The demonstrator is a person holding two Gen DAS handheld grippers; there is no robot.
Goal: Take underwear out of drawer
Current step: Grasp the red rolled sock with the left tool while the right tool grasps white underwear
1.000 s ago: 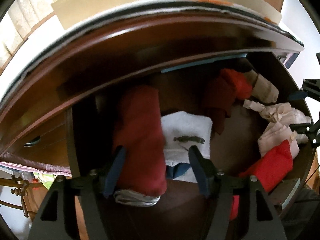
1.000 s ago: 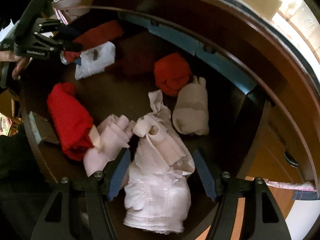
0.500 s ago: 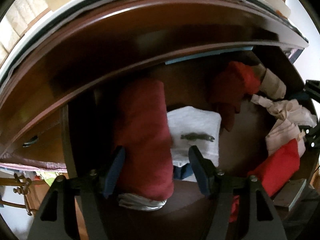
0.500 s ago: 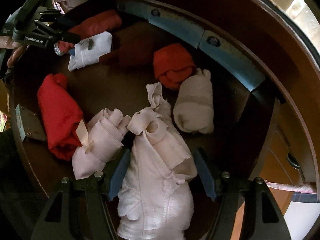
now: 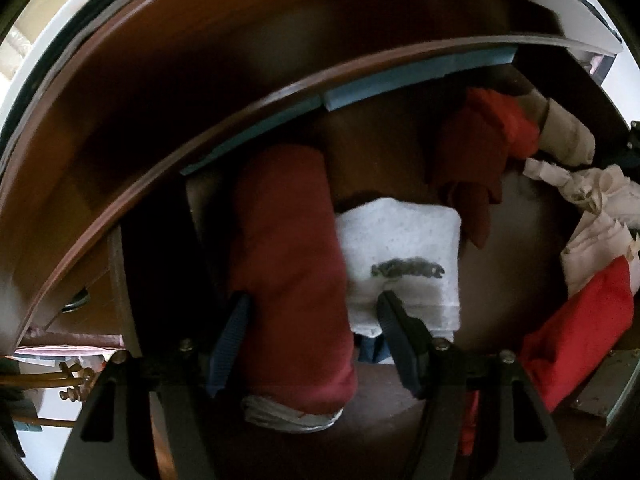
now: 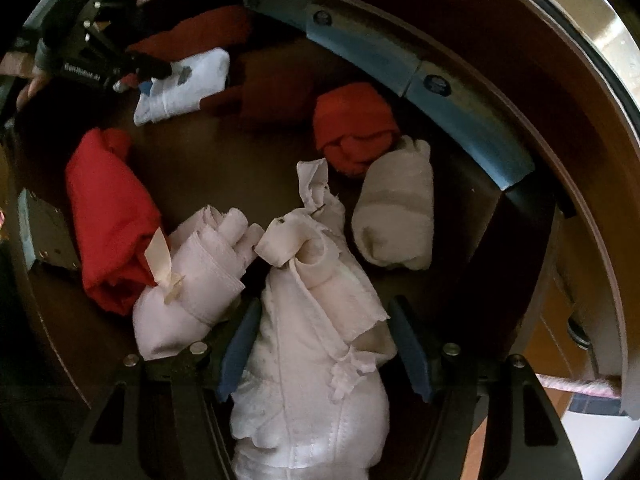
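Observation:
The open wooden drawer (image 6: 224, 160) holds several rolled and folded pieces of underwear. In the left wrist view my left gripper (image 5: 312, 316) stands open astride a dark red roll (image 5: 288, 248). Its right finger lies over a white folded piece (image 5: 404, 240) beside the roll. The right wrist view shows my right gripper (image 6: 324, 332) open around a crumpled white lacy garment (image 6: 312, 360), its pads close to the cloth on both sides. The left gripper (image 6: 140, 70) also shows at that view's top left, over the white folded piece (image 6: 188, 80).
Around the lacy garment lie a pale pink roll (image 6: 192, 280), a bright red roll (image 6: 108, 208), a red bundle (image 6: 352, 124) and a beige roll (image 6: 400, 208). A blue strip (image 6: 440, 84) lines the drawer's back wall. The dresser top's edge (image 5: 200, 92) overhangs the drawer's back.
The left gripper has come down and closer over the dark red roll, which now looks larger. The right gripper has sunk slightly around the white lacy garment. Neither pair of jaws changed its width.

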